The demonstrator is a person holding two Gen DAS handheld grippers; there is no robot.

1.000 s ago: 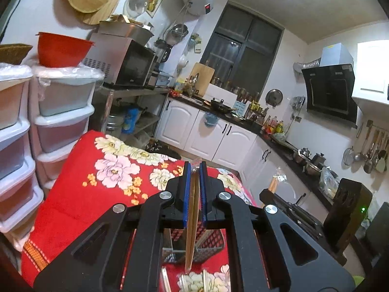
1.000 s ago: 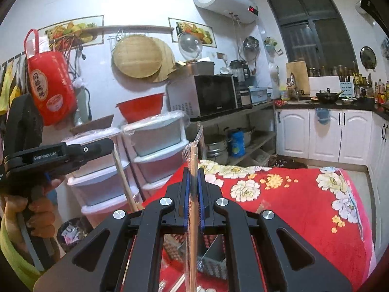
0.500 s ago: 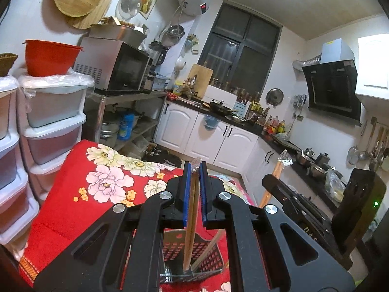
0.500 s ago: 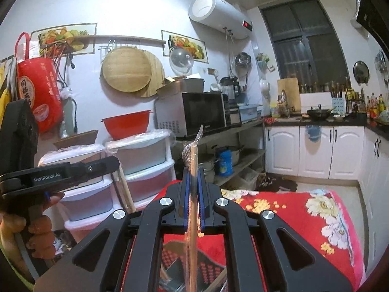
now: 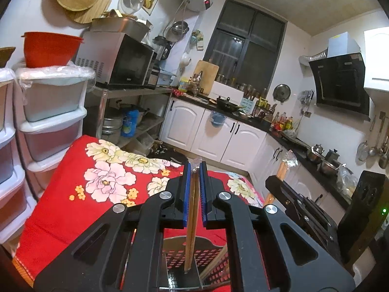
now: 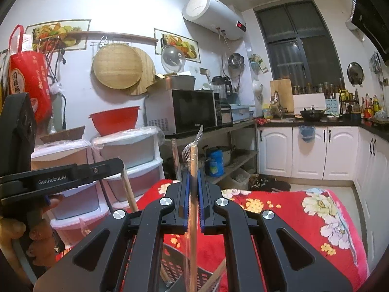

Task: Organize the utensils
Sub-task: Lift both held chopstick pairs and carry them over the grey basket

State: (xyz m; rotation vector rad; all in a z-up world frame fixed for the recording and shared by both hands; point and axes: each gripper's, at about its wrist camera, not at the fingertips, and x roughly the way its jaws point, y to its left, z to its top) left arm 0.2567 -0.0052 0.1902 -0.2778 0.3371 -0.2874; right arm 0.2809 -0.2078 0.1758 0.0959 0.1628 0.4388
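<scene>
- Left gripper [image 5: 193, 170], lower centre of its view: jaws narrow, clamped on wooden chopsticks [image 5: 190, 221] standing near upright, the lower tips inside a perforated metal utensil holder [image 5: 209, 255] at the bottom edge.
- Right gripper [image 6: 192, 174], lower centre of its view: jaws narrow, pinching plastic-wrapped chopsticks [image 6: 193, 219] upright above the same holder.
- Holder rests on a red floral cloth [image 5: 80, 194].
- Farther, upper left: stacked plastic drawers [image 5: 51, 112], microwave [image 5: 119, 60].
</scene>
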